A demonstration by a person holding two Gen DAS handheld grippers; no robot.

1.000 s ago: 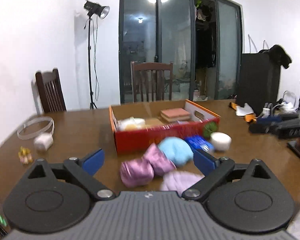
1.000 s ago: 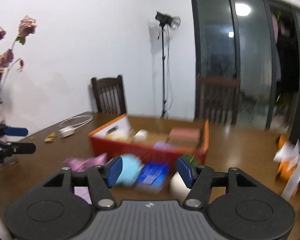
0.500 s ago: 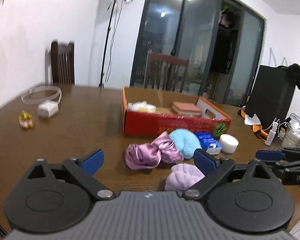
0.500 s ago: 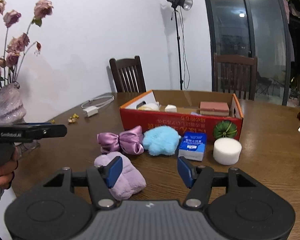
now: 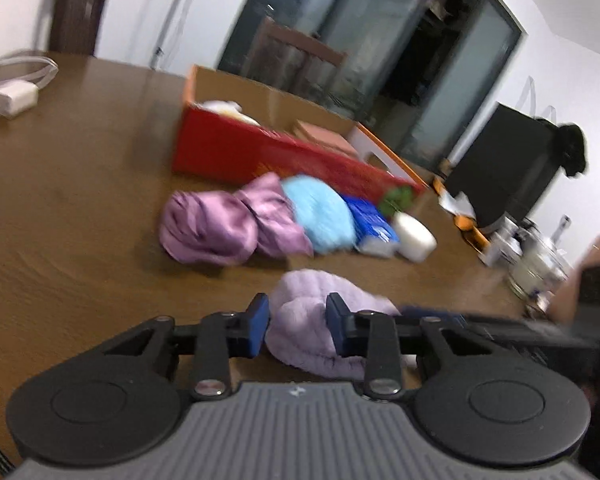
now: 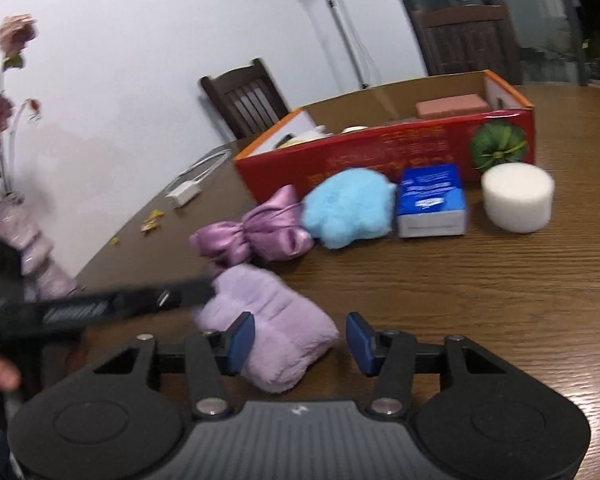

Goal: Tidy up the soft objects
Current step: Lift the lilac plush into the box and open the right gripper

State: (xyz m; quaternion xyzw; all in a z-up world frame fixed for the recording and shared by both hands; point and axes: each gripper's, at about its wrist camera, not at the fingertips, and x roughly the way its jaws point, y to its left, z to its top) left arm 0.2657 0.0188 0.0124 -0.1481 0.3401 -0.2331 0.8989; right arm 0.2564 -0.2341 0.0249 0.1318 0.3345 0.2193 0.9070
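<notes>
Both jaws are closing: your left gripper pinches the folded lilac plush towel on the wooden table; your right gripper straddles its corner, pads apart. It's light and squashy, so grab a thick fold.

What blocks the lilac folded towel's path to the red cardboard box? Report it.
Between the lilac folded fluffy towel and the red cardboard box lie a purple satin bow-shaped pouch and a fluffy light-blue puff.
</notes>
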